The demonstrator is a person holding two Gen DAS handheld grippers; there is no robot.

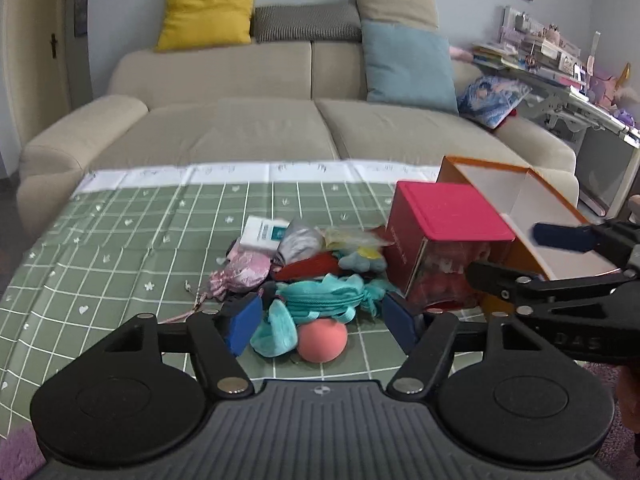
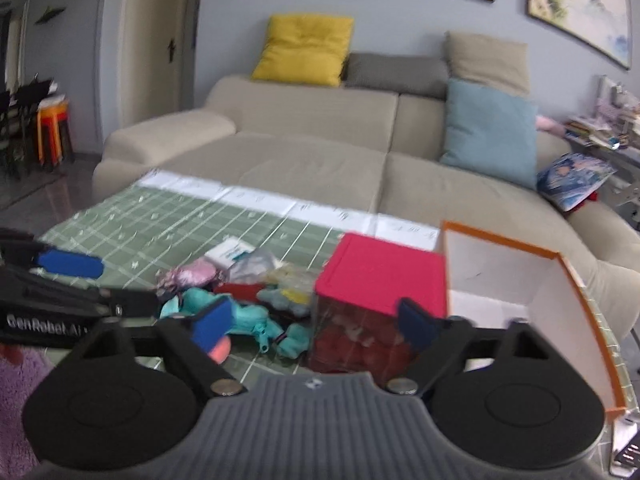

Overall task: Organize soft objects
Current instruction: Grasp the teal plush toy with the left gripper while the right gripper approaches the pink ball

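A pile of soft toys lies on the green checked tablecloth (image 1: pixel 120 240): a teal plush (image 1: pixel 320 296), a coral ball (image 1: pixel 322 340), a pink shiny pouch (image 1: pixel 244 272), a red piece (image 1: pixel 308 268) and a small blue-yellow plush (image 1: pixel 362 260). My left gripper (image 1: pixel 320 320) is open, just short of the teal plush and the ball. My right gripper (image 2: pixel 316 326) is open and empty, in front of the pink-lidded clear box (image 2: pixel 380 304). The pile also shows in the right wrist view (image 2: pixel 240 316). An open orange box (image 2: pixel 520 300) stands to the right.
A beige sofa (image 1: pixel 260 128) with yellow, grey, tan and blue cushions stands behind the table. A white packet (image 1: pixel 264 234) and a grey pouch (image 1: pixel 300 240) lie at the back of the pile. A cluttered shelf (image 1: pixel 560 64) is at the right. The right gripper crosses the left wrist view (image 1: pixel 560 264).
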